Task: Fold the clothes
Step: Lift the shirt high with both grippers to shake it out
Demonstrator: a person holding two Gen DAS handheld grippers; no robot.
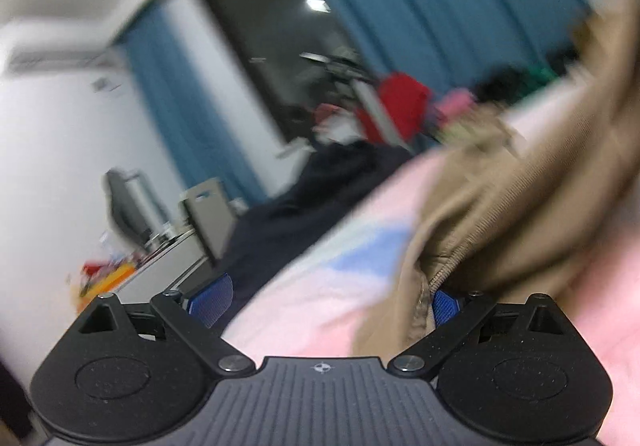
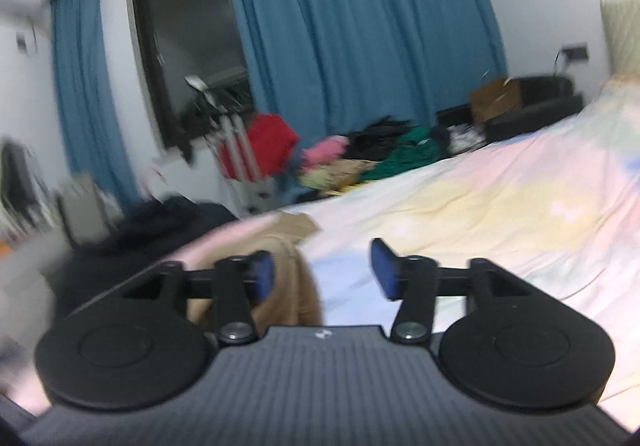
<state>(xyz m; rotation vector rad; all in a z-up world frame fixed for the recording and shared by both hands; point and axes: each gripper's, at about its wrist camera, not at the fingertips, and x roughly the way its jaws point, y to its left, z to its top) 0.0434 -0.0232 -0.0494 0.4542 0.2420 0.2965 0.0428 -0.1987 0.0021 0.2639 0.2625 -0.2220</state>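
Tan garment (image 1: 500, 214) lies bunched, not yet folded, on pastel bedsheet (image 2: 480, 206); left gripper (image 1: 326, 300) & right gripper (image 2: 322, 274) jaws apart, nothing clamped; most folding judged left.

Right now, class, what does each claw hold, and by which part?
Nothing is held. The right claw stands open beside the tan garment. The left claw is open too, tan cloth only brushing one pad.

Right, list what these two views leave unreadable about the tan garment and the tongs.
- Left wrist view: motion blur smears the tan garment; its type and fold state are unreadable.
- Left wrist view: cloth covers much of the left tongs' right pad, so contact is unclear.
- Right wrist view: the right tongs stand open; their frame hides the garment's lower part.
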